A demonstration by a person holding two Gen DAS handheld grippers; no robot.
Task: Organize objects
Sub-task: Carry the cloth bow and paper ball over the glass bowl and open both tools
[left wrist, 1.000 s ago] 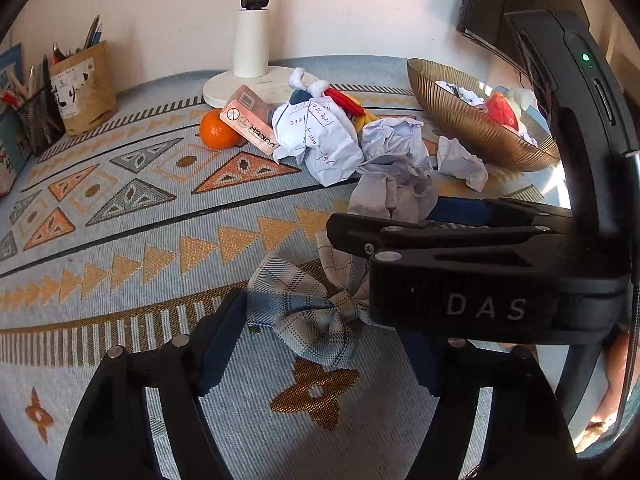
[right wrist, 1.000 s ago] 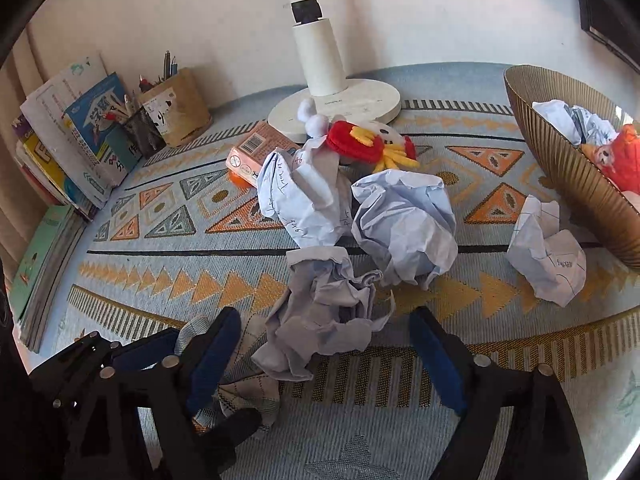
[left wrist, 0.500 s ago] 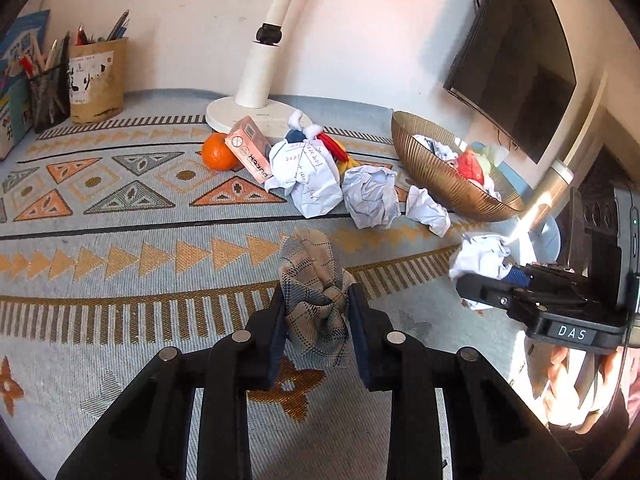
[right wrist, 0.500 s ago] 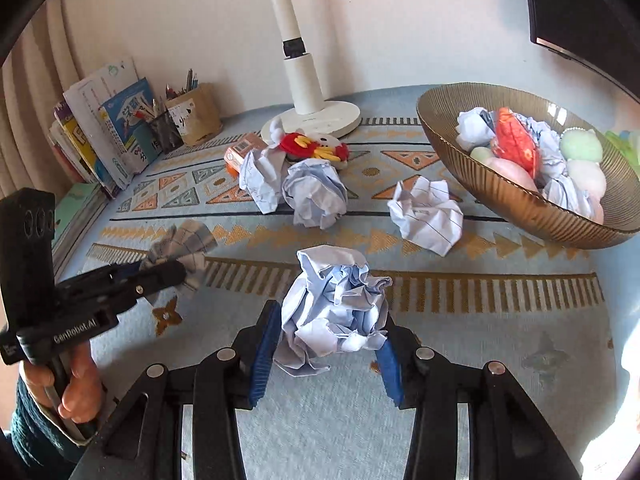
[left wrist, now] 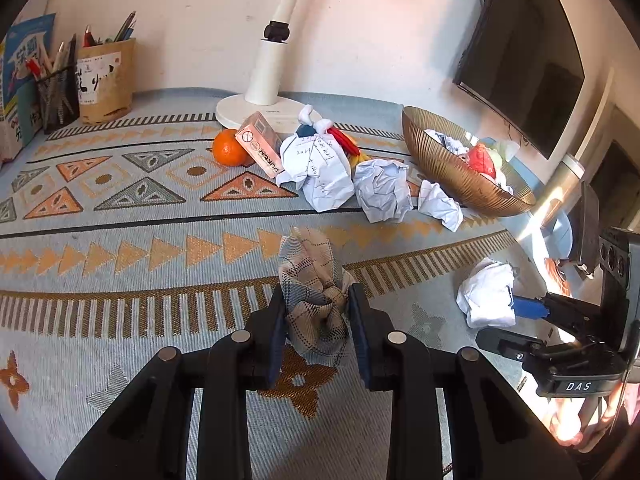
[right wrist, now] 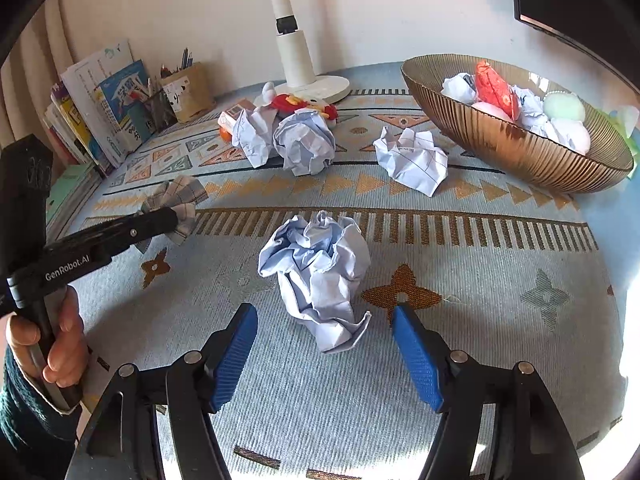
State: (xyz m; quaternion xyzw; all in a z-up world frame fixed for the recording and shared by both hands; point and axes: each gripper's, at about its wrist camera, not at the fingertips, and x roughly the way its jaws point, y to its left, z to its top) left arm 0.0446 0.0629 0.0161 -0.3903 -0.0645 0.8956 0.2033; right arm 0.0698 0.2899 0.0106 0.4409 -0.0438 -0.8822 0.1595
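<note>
Left tongs: clamped on plaid cloth; marked "GenRobot.AI".
Right tongs: opening around crumpled paper, pads clear; marked "DAS".

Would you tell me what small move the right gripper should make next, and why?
Probably draw back from the crumpled paper ball: the right gripper is opening, pads clear of it, and it lies on the rug. The left gripper holds the plaid cloth.

Open table is seen before the bowl; the far side is blocked by crumpled papers and lamp.
</note>
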